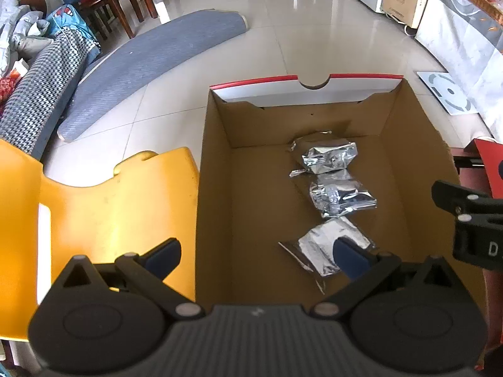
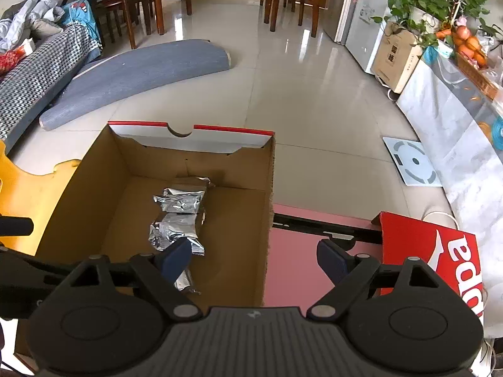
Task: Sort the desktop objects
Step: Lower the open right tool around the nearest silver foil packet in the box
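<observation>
While both hover over the cardboard box [image 1: 217, 169], left claw [image 1: 256, 253] and right claw [image 2: 254, 256] gape wide — empty.

Left gripper [image 1: 256, 253]: jaws spread wide, nothing between them; tilted downward.
Left gripper fingers [image 1: 165, 256]: two blue pads on black linkage arms, well apart.
Right gripper [image 2: 254, 256]: jaws spread wide, nothing between them; tilted downward.
Right gripper fingers [image 2: 333, 260]: two blue pads on black linkage arms, well apart.
Relation: right gripper's black body shows at the right edge of the left wrist view, beside the left gripper.
</observation>
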